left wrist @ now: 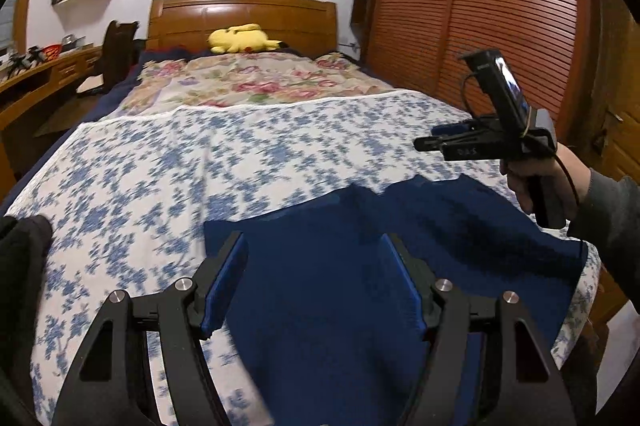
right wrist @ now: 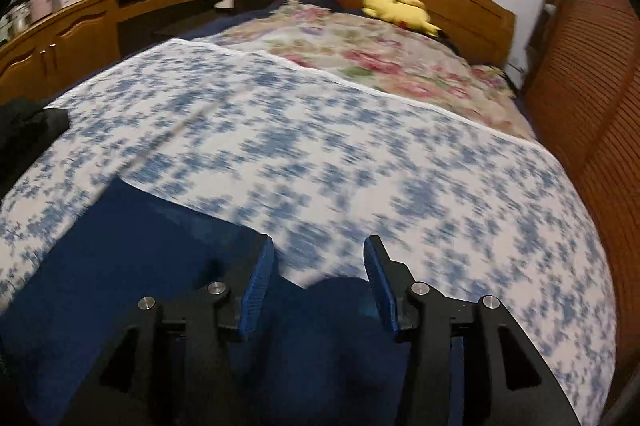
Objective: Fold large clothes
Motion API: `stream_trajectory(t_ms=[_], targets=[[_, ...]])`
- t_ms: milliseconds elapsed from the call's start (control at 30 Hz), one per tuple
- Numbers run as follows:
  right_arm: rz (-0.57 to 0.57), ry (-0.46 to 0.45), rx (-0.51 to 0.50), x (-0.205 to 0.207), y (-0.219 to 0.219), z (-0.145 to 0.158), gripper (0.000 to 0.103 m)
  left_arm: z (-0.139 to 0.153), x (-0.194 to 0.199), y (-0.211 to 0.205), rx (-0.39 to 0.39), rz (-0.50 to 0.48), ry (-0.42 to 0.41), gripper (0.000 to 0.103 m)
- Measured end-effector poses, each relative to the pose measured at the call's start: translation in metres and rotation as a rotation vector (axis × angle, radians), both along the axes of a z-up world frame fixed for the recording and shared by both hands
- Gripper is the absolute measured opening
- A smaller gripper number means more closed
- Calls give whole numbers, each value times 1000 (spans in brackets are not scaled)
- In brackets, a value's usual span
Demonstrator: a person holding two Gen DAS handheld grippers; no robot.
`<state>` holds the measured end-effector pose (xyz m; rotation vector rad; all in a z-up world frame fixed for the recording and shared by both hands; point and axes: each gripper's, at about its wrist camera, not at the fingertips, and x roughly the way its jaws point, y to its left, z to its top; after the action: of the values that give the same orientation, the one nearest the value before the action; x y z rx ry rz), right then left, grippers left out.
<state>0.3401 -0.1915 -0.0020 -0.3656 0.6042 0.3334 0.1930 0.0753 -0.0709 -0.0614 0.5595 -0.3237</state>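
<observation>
A dark blue garment (left wrist: 320, 266) is lying flat on the near end of the bed (left wrist: 140, 166), on the blue-flowered sheet, with its far edge running across the sheet and its right part rumpled. The left gripper (left wrist: 316, 246) is hovering over the garment with its jaws standing wide apart and nothing between them. The right gripper (right wrist: 318, 254) is hanging above the garment's right part, over a raised hump of cloth near the fold edge; its jaws are apart too, gripping nothing. In the left view the right gripper (left wrist: 430, 142) is showing side-on, held by a hand (left wrist: 532, 178) in a grey sleeve, well above the cloth.

Judging from this, a fold is sitting finished and the next grasp is being lined up. To do it well, each gripper should be coming down on a matching corner or edge of the garment, pinching only the layers meant to travel, then lifting evenly so the cloth is not dragging the sheet. The rumpled right part is wanting a smoothing first, or the crease will be going in crooked.

Counting: one blue garment, two grippers, one hand in view, one yellow plush toy (left wrist: 242, 38) at the far headboard (left wrist: 240, 14), and one black cloth (left wrist: 24, 246) at the left edge.
</observation>
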Motion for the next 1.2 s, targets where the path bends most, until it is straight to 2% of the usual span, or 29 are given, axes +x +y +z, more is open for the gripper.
stream_trajectory(t_ms=[200, 333, 500, 700, 767, 800, 833, 867, 967, 1033, 1100, 1200], targets=[[-145, 55, -3, 4, -75, -14, 49, 6, 3, -31, -11, -61, -10, 69], [-236, 125, 3, 15, -115, -34, 49, 6, 6, -50, -2, -94, -6, 69], [-288, 195, 48, 32, -142, -50, 49, -2, 13, -69, 11, -125, 22, 69], [-299, 311, 136, 55, -159, -69, 49, -16, 21, -79, 30, -138, 61, 69], [-289, 324, 135, 61, -158, -74, 44, -20, 24, -80, 31, -139, 75, 69], [-273, 329, 139, 63, -156, -75, 29, -21, 25, -80, 31, -139, 80, 69], [-258, 322, 133, 63, -153, -74, 9, -22, 26, -81, 32, -139, 84, 69], [-247, 285, 110, 61, -148, -71, 5, -24, 27, -81, 33, -138, 89, 69], [-249, 123, 105, 50, -144, -55, 3, -28, 31, -81, 38, -127, 106, 69], [-313, 49, 61, 46, -145, -48, 3, -30, 33, -81, 34, -126, 115, 69], [-389, 61, 66, 52, -154, -50, 3, -33, 35, -81, 38, -122, 126, 69], [-413, 121, 62, 61, -158, -62, 3, -35, 36, -82, 43, -119, 138, 69]])
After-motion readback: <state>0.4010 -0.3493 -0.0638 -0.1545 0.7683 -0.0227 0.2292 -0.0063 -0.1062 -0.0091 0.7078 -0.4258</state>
